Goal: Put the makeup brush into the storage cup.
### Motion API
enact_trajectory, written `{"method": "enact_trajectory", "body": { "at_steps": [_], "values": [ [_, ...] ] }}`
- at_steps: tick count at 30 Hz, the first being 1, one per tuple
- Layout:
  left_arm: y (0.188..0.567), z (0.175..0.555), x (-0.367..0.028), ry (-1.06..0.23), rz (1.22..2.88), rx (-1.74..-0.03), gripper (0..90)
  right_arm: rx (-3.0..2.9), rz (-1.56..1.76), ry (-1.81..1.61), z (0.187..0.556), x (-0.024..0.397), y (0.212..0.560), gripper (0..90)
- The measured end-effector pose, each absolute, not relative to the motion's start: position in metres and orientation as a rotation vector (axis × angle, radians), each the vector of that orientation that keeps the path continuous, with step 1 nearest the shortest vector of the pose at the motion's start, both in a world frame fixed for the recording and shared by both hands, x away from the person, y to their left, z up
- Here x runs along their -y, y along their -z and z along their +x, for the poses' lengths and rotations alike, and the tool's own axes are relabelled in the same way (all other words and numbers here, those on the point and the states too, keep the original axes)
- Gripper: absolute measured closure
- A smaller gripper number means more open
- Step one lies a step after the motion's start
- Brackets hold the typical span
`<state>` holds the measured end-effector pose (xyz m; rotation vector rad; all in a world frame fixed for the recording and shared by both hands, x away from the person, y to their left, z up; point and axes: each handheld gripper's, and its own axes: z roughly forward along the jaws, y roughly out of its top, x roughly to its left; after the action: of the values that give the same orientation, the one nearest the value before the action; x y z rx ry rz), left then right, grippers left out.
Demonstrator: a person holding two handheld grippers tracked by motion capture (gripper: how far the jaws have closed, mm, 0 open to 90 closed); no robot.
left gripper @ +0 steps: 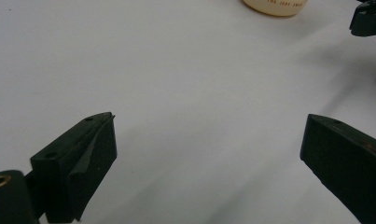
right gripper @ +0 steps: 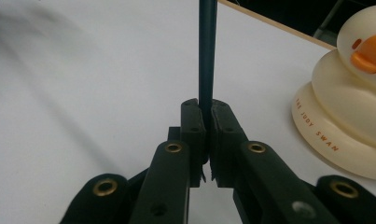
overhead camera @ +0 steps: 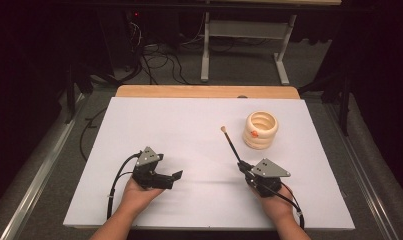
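- White board covers the table (overhead camera: 189, 130), and at its left the left gripper (overhead camera: 175, 176) is held low over the bare surface, lying on its side and pointing toward the middle.
- Its fingers (left gripper: 87, 154) are spread wide in the left gripper view, with nothing between them; this hand is judged to be waiting.
- Toward the right, a thin dark brush (overhead camera: 231, 145) is clamped by the right gripper (overhead camera: 242, 166); in the right gripper view the fingers (right gripper: 193, 126) are pressed tight on the handle (right gripper: 207, 56), which runs straight up and away from them.
- In the high view the brush is seen slanting up and to the left, its pale tip (overhead camera: 223, 129) held clear of the table.
- Farther right, a cream ringed holder (overhead camera: 261, 130) with an orange beak stands upright near the table's far right part, just beside the brush tip yet apart from it.
- The step in hand is judged to be the carrying of the brush toward the holder.
- For the next move, the tip or the handle would have to be brought over the holder's open top and lowered in without the holder being tipped; a steadying by the left gripper may be needed.
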<state>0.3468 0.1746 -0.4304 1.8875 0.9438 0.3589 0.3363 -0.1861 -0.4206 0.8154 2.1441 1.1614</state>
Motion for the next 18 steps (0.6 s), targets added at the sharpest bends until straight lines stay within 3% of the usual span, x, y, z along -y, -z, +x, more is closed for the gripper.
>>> {"method": "enact_trajectory", "body": {
  "at_steps": [18],
  "values": [
    [0.4282,0.3452,-0.1752,-0.345,1.861,-0.926,6.4,-2.059,0.916,-1.322,0.3349,0.1914,0.4174,87.7]
  ]
}}
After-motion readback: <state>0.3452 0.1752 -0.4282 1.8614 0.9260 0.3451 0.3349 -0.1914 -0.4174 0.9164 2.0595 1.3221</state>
